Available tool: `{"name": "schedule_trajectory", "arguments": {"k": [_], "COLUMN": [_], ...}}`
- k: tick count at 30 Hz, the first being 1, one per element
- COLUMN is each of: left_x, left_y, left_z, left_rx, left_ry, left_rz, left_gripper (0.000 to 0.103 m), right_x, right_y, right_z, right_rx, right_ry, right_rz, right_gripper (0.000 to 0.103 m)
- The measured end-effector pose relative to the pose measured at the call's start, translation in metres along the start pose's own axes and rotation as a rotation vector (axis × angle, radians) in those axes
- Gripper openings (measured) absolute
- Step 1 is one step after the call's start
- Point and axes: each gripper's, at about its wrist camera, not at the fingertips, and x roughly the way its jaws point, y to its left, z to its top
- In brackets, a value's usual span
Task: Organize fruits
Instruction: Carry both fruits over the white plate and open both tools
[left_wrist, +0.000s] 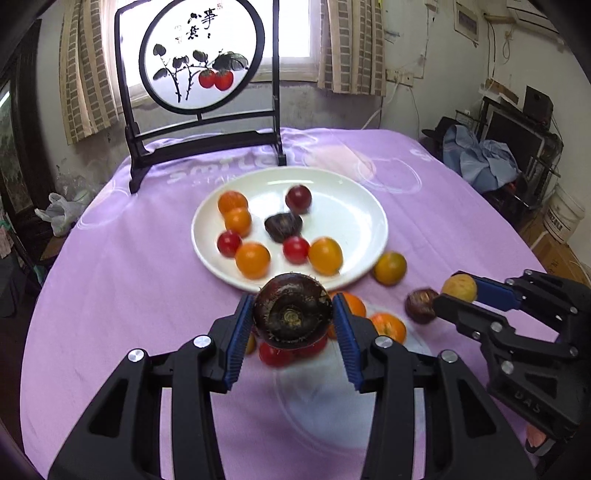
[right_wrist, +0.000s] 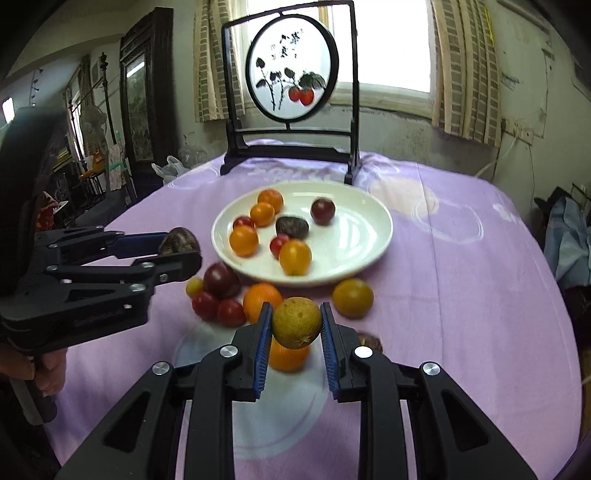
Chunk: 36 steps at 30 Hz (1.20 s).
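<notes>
The left gripper (left_wrist: 292, 322) has its blue-padded fingers (left_wrist: 237, 338) pinching a dark brown water chestnut (left_wrist: 291, 311), held clear of the cloth just in front of the near rim of the plate. The right gripper (right_wrist: 296, 324) has its fingers (right_wrist: 261, 345) pressed on a small yellow-green citrus fruit (right_wrist: 296, 322), also lifted above the table. Under and around both lies a loose heap on the lilac tablecloth (left_wrist: 129, 280): red cherry tomatoes (right_wrist: 218, 310), a dark purple tomato (right_wrist: 221, 280), a tiny yellow tomato (right_wrist: 194, 286), two oranges (right_wrist: 263, 297), a brown chestnut (left_wrist: 421, 305) and, apart to the right, a greenish-yellow tomato (right_wrist: 352, 297) close to the plate's edge. Beyond them the white plate (right_wrist: 354, 236) holds four orange tomatoes (left_wrist: 253, 259), two red cherry tomatoes (left_wrist: 295, 250), one dark red tomato (left_wrist: 298, 198) and a dark chestnut (left_wrist: 283, 228) near its middle; its right half is bare. Behind the plate stands a black-framed round screen (left_wrist: 201, 55) painted with red fruit, in front of a curtained window (right_wrist: 391, 44). A person's hand (right_wrist: 50, 373) grips the left gripper's handle.
</notes>
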Motion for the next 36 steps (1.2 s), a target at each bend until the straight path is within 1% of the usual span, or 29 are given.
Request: {"name": "schedule_trajectory", "arguments": {"k": [3,7,9,13,17,19,20,21,22,23,25,31,32,34,36], "left_x": [0.012,0.039,0.056,0.083,0.1,0.104,0.106,0.108,0.109,0.108,0.105,0.088,0.084,0.076,0.067], "left_y": [0.007,0.019,0.028,0.039,0.044,0.043,0.041,0.04,0.04,0.038,0.035,0.034,0.034,0.034,0.034], "left_z": [0.015,0.034,0.041,0.048,0.053,0.055,0.057,0.059,0.061,0.061,0.061,0.052,0.05,0.044,0.036], "left_rx": [-0.008,-0.028,-0.048,-0.089,-0.106,-0.105,-0.108,-0.115,-0.124,-0.126,-0.117,-0.122,-0.122,-0.119,-0.115], "left_ry": [-0.002,0.005,0.029,0.064,0.078,0.069,0.072,0.072,0.071,0.068,0.056,0.057,0.054,0.05,0.041], "left_rz": [0.013,0.039,0.055,0.061,0.051,0.044,0.031,0.018,0.006,0.004,0.009,0.013,0.016,0.025,0.035], "left_gripper": [0.043,0.043,0.043,0.043,0.043,0.043,0.043,0.045,0.05,0.051,0.054,0.057,0.058,0.066,0.068], "right_x": [0.007,0.03,0.045,0.079,0.104,0.113,0.117,0.119,0.12,0.119,0.114,0.093,0.09,0.083,0.075], "right_y": [0.002,0.0,-0.001,-0.009,-0.019,-0.023,-0.025,-0.027,-0.028,-0.029,-0.029,-0.031,-0.032,-0.033,-0.033], "right_z": [0.017,0.036,0.042,0.049,0.05,0.05,0.049,0.049,0.048,0.047,0.047,0.042,0.04,0.034,0.026], "right_rx": [-0.029,-0.035,-0.027,0.011,0.057,0.072,0.08,0.088,0.092,0.094,0.089,0.093,0.097,0.105,0.111], "right_ry": [-0.03,-0.031,-0.015,0.041,0.093,0.114,0.123,0.125,0.127,0.122,0.111,0.089,0.088,0.092,0.093], "right_rz": [0.0,-0.005,-0.008,-0.029,-0.037,-0.037,-0.036,-0.036,-0.043,-0.054,-0.053,-0.05,-0.05,-0.047,-0.046], "right_gripper": [0.026,0.026,0.026,0.026,0.026,0.026,0.028,0.031,0.04,0.042,0.042,0.042,0.042,0.043,0.045]}}
